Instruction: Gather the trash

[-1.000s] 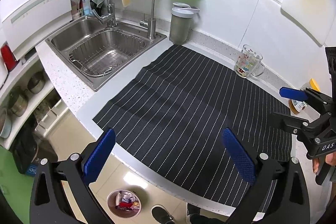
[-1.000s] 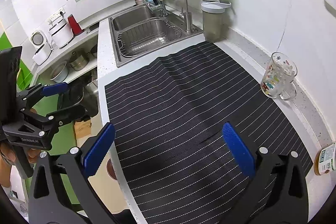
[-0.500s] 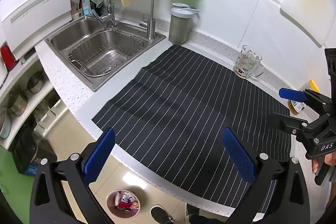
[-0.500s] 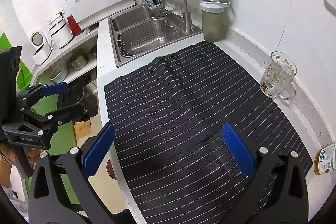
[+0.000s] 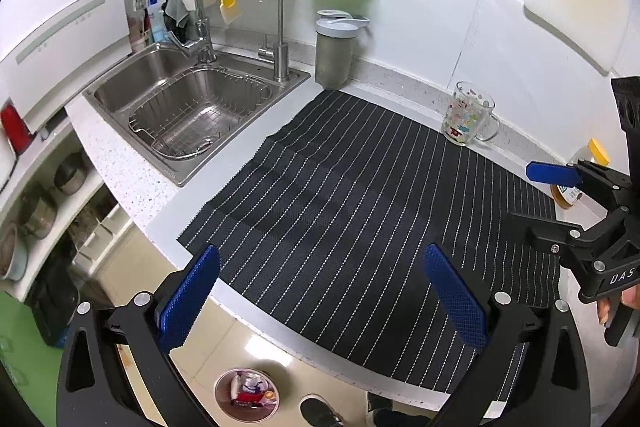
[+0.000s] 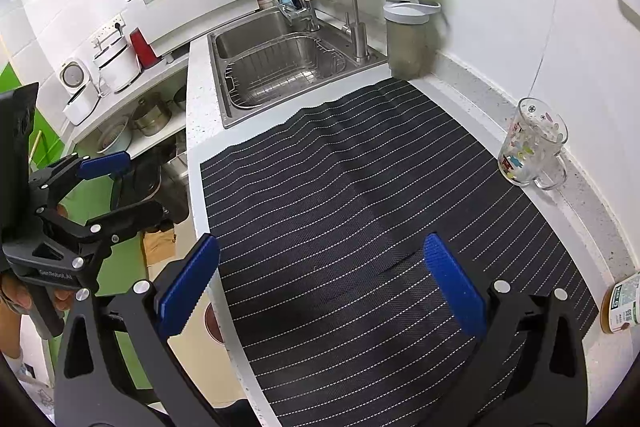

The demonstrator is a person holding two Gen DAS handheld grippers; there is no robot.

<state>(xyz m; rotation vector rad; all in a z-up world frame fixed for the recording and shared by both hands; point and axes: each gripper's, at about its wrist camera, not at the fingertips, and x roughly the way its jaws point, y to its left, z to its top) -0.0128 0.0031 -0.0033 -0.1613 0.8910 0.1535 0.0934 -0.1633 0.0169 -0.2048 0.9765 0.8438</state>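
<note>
I see both jaws wide open, left gripper (image 5: 320, 303) and right gripper (image 6: 320, 291) holding nothing. No trash on the black pinstriped mat (image 5: 360, 203); the small round floor bin (image 5: 246, 395) looks light and thin, so I'd grip its rim

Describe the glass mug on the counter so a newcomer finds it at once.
Start at the black striped mat covering the counter beside the steel sink. Follow its wall-side edge away from the sink to the glass mug, standing upright just off the mat. Unlike the grey lidded container by the sink, it is clear, with colourful cartoon prints and a handle.
</note>
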